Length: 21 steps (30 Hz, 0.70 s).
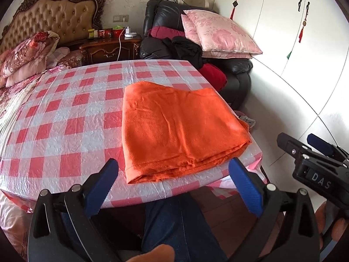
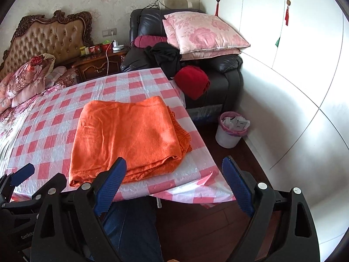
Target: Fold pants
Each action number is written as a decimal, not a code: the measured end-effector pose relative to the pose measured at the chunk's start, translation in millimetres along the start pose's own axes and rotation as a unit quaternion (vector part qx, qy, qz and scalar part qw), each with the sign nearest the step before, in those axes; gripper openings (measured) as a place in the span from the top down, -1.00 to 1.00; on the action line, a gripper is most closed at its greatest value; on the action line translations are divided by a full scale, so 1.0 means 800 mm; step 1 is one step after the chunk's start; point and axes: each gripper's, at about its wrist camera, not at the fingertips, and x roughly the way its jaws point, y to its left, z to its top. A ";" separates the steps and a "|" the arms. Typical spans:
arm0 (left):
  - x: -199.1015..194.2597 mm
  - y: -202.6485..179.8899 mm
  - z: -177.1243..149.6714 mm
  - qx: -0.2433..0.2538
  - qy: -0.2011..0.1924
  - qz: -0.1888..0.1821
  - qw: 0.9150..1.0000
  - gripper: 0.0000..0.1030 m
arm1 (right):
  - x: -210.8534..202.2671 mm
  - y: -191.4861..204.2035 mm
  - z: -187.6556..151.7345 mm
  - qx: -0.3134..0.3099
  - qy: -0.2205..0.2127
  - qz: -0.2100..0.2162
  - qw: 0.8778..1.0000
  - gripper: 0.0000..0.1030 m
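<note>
The orange pants [image 1: 178,128] lie folded in a thick rectangle on the red-and-white checked table cover [image 1: 65,113], near its front right corner; they also show in the right wrist view [image 2: 128,135]. My left gripper [image 1: 174,168] is open and empty, held just before the table's front edge, in front of the fold. My right gripper [image 2: 174,168] is open and empty, over the table's front right corner, apart from the pants. The right gripper also shows at the right of the left wrist view [image 1: 305,144].
A black leather armchair [image 2: 218,74] with pink pillows [image 2: 202,32] and dark clothes stands behind the table. A white bin [image 2: 231,128] sits on the wood floor at the right. White wardrobe doors [image 2: 294,76] line the right. A bed [image 1: 19,61] lies left.
</note>
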 end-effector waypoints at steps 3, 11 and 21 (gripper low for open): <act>-0.002 0.000 0.001 0.002 -0.005 0.004 1.000 -0.96 | 0.002 0.000 -0.002 -0.001 0.001 0.000 1.000 -0.67; -0.001 0.000 0.002 0.003 -0.005 0.006 1.000 -0.96 | 0.003 0.000 -0.004 -0.001 0.001 0.000 1.000 -0.67; -0.001 -0.001 0.001 0.004 -0.006 0.007 1.000 -0.96 | 0.006 0.001 -0.008 -0.002 0.002 0.002 1.000 -0.67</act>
